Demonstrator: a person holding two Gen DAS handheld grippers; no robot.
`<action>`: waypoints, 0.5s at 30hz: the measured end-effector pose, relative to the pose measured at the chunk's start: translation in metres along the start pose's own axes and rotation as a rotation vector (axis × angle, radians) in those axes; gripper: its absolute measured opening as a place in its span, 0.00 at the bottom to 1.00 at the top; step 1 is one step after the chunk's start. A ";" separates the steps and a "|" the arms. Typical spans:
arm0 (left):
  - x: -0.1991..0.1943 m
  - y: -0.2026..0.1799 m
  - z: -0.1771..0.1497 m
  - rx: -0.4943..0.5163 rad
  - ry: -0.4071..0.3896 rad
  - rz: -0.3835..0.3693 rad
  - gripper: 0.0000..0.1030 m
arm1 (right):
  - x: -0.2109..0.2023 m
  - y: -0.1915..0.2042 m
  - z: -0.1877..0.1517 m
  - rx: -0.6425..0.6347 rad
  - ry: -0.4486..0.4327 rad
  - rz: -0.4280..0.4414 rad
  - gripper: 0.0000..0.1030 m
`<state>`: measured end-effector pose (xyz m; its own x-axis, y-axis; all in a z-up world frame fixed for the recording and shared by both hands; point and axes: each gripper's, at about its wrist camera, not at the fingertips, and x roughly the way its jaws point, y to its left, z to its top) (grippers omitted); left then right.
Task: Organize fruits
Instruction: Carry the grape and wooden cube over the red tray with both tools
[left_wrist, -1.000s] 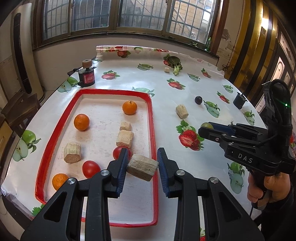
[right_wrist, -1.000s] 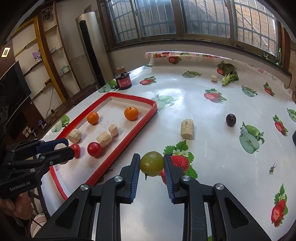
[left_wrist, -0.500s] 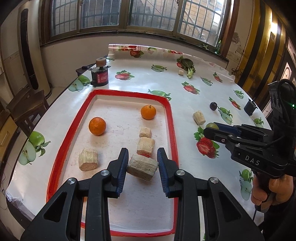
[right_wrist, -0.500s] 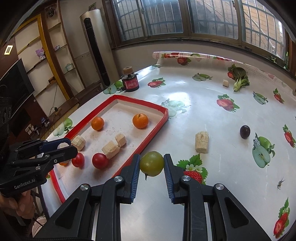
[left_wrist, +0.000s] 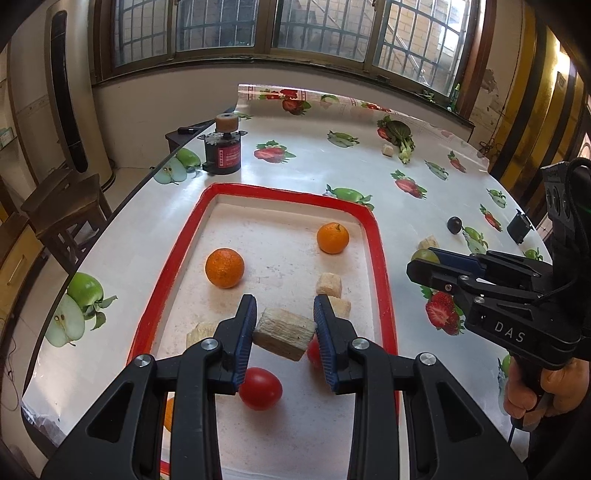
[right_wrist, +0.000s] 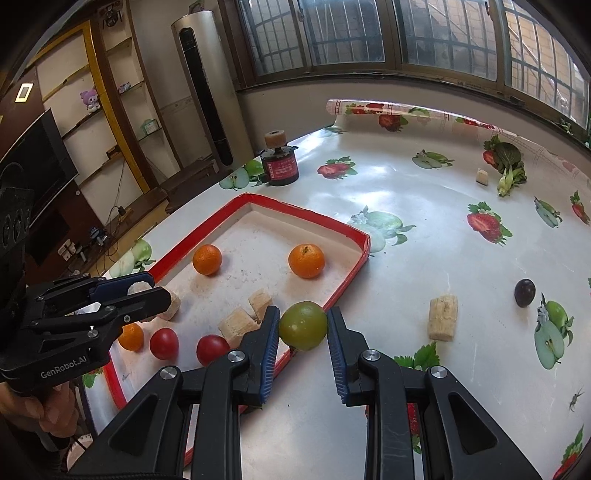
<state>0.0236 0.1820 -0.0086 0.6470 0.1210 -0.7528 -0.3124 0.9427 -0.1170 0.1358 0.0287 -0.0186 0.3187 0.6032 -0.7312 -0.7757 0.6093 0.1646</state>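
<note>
Two loads are carried above the red tray (left_wrist: 380, 258); your left gripper (left_wrist: 284, 328) pinches a pale fibrous block (left_wrist: 284, 334) across its flat faces, your right gripper (right_wrist: 302, 326) pinches a green fruit (right_wrist: 303, 325) at its widest part, over the tray's near rim. The block looks light, rough and stiff, so it should grip well; the fruit is smooth, round and probably slippery, so squeeze moderately. Oranges (left_wrist: 224, 267) show dimpled skin; tomatoes (left_wrist: 260, 388) look glossy and bruisable.
</note>
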 end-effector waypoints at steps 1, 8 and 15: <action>0.002 0.002 0.001 -0.004 0.002 0.004 0.29 | 0.002 0.000 0.002 -0.001 0.001 0.001 0.26; 0.015 0.018 0.014 -0.030 0.011 0.028 0.29 | 0.017 0.001 0.013 0.006 0.007 0.011 0.25; 0.033 0.029 0.033 -0.046 0.020 0.052 0.29 | 0.032 0.008 0.023 -0.003 0.017 0.030 0.26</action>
<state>0.0589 0.2235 -0.0152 0.6150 0.1626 -0.7716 -0.3771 0.9200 -0.1067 0.1525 0.0646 -0.0255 0.2861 0.6124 -0.7369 -0.7862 0.5897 0.1849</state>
